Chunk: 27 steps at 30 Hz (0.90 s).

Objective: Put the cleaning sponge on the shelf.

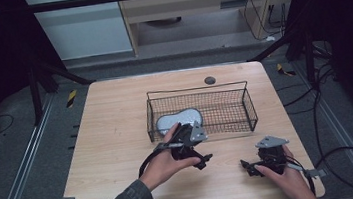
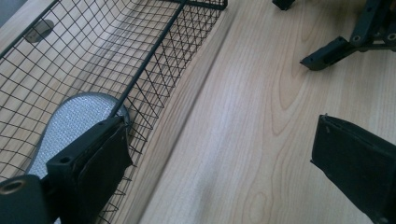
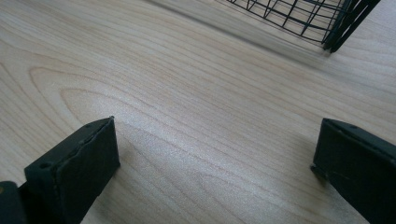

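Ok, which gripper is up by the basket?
The left gripper, jaws open beside the wire basket near the grey pad. The right gripper sits nearer the table's front edge.

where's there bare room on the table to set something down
Bare wood lies left of the wire basket, out to the table edge, and in a narrow strip behind it by the round hole. The basket's right half is empty too. It is crowded at its near left corner, around the grey pad and left gripper; the right gripper takes the near right corner.

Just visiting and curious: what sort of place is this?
Probably a lab bench for recording handling work: a bare wooden table with a wire basket, hand-held grippers, black curtains and loose floor cables.
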### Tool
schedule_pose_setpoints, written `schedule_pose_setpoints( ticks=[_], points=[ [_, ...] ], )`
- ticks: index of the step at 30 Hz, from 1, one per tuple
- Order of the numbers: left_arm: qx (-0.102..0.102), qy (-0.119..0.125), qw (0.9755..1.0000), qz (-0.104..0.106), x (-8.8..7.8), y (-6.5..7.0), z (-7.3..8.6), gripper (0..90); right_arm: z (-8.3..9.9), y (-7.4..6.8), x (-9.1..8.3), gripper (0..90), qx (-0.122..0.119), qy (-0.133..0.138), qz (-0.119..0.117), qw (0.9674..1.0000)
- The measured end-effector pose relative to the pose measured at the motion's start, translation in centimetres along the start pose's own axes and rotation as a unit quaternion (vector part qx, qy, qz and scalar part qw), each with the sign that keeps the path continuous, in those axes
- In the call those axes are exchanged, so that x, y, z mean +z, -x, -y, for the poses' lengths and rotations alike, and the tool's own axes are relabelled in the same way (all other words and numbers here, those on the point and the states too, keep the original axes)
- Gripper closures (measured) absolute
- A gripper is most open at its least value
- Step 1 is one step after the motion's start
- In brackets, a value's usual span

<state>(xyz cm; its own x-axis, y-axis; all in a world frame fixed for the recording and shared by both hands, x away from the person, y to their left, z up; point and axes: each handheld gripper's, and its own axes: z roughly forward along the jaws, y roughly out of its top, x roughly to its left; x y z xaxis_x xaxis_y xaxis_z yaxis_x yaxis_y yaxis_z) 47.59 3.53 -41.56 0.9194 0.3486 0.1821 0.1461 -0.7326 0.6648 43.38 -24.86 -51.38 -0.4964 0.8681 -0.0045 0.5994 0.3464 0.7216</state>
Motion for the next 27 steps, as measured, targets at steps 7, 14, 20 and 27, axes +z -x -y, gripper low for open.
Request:
schedule_pose_setpoints(
  ticks=[7,14,20,27],
  points=[
    [-0.005,0.003,1.0000,0.001,-0.4,0.5,0.8,3.5,0.0,0.0,0.0,0.4,0.000,0.000,0.000,1.0000],
    [-0.015,0.003,0.9999,-0.002,-0.8,0.8,2.1,3.5,0.0,0.0,0.0,0.3,0.000,0.000,0.000,1.0000],
    [-0.019,0.001,0.9998,-0.003,-1.1,1.2,3.0,3.4,0.0,0.0,0.0,0.3,0.000,0.000,0.000,1.0000],
    [-0.024,-0.001,0.9997,-0.007,-1.5,1.3,3.9,3.5,0.0,0.0,0.0,0.3,0.000,0.000,0.000,1.0000]
  ],
)
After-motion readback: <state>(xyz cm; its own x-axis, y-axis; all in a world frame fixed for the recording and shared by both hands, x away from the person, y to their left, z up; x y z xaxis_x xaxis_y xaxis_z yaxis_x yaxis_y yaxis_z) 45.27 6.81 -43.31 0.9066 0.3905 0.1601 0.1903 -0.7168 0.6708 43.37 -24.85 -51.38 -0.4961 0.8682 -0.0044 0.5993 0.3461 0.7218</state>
